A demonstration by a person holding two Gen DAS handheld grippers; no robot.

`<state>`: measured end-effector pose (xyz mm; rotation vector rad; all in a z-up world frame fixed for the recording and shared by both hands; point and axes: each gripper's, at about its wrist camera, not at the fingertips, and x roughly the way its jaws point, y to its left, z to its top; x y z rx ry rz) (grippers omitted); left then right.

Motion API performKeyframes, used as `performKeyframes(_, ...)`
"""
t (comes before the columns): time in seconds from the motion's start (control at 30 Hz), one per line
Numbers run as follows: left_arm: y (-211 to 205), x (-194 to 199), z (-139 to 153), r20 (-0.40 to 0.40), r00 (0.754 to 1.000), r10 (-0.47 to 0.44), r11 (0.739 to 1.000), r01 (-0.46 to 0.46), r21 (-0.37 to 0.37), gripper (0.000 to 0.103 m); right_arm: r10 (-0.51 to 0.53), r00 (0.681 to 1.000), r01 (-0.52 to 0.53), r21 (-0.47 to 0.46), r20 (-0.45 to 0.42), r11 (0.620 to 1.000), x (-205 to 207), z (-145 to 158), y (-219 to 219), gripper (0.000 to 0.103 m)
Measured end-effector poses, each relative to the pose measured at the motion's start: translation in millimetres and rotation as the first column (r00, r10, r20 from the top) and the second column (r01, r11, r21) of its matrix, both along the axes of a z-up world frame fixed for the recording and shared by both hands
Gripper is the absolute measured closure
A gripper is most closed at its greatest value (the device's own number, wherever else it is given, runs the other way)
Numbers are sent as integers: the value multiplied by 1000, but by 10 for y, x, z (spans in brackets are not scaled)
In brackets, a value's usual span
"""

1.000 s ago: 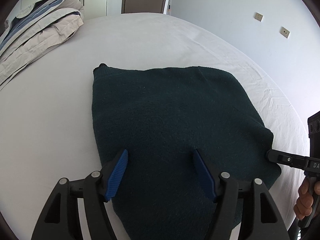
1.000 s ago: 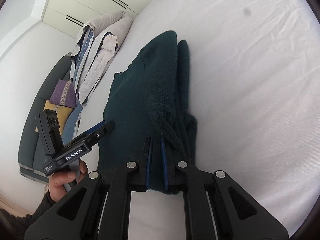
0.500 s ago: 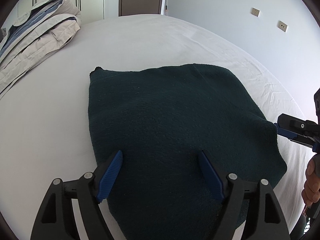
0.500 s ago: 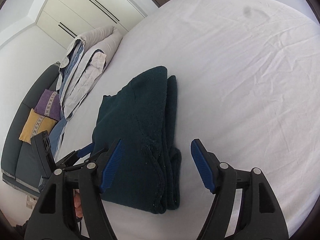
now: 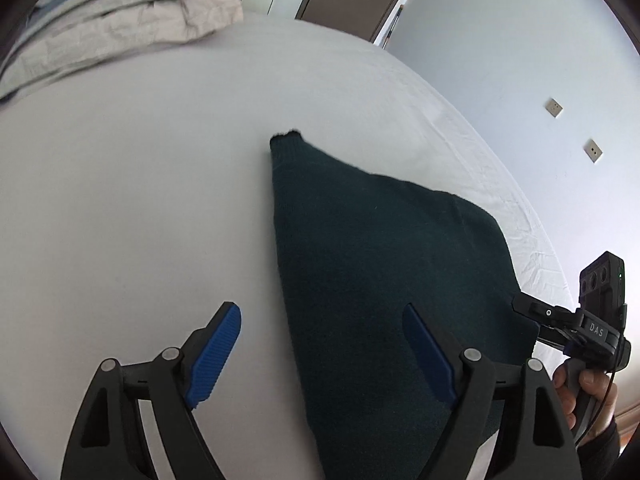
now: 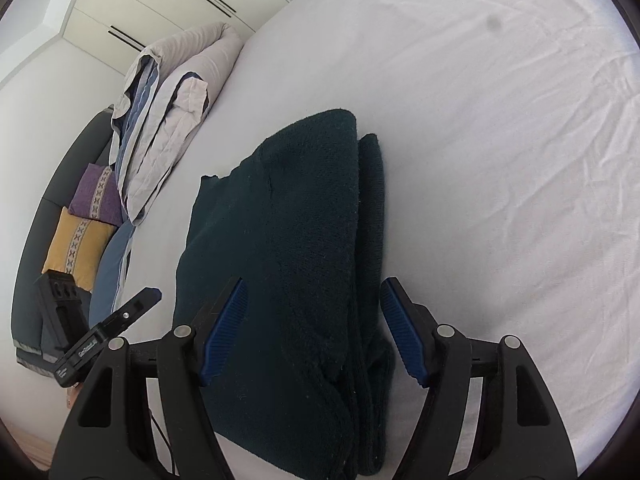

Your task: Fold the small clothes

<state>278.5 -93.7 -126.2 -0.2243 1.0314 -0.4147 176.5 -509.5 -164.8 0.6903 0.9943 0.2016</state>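
A dark green knitted garment [image 5: 380, 264] lies folded in layers on the white bed; it also shows in the right wrist view [image 6: 296, 248]. My left gripper [image 5: 324, 344] is open and empty, straddling the garment's left edge near its close end. My right gripper [image 6: 314, 320] is open and empty, its blue fingers either side of the garment's near end, above the stacked folds. The right gripper also shows in the left wrist view [image 5: 536, 316] at the garment's right edge. The left gripper shows in the right wrist view [image 6: 140, 304] to the garment's left.
The white bed sheet [image 6: 500, 160] spreads wide around the garment. A folded beige and blue duvet [image 6: 168, 120] lies at the bed's far side, also in the left wrist view [image 5: 120, 28]. A dark sofa with purple and yellow cushions [image 6: 80, 232] stands beyond the bed.
My right gripper has opened and let go of the garment's edge, then come back over its near end. My left gripper has shifted left to the garment's left edge, staying open.
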Motion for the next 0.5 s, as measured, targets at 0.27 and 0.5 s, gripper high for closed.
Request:
performKeyframes(0.27, -142, 171, -222, -112, 993, -32, 998, 24, -66, 17, 30, 998, -32, -38, -61, 999, 258, -132, 169, 55)
performKeyframes(0.5, -296, 147, -210, -115, 992, -56, 998, 53, -30, 42, 34, 996, -44, -122, -83, 992, 357, -135, 329, 72)
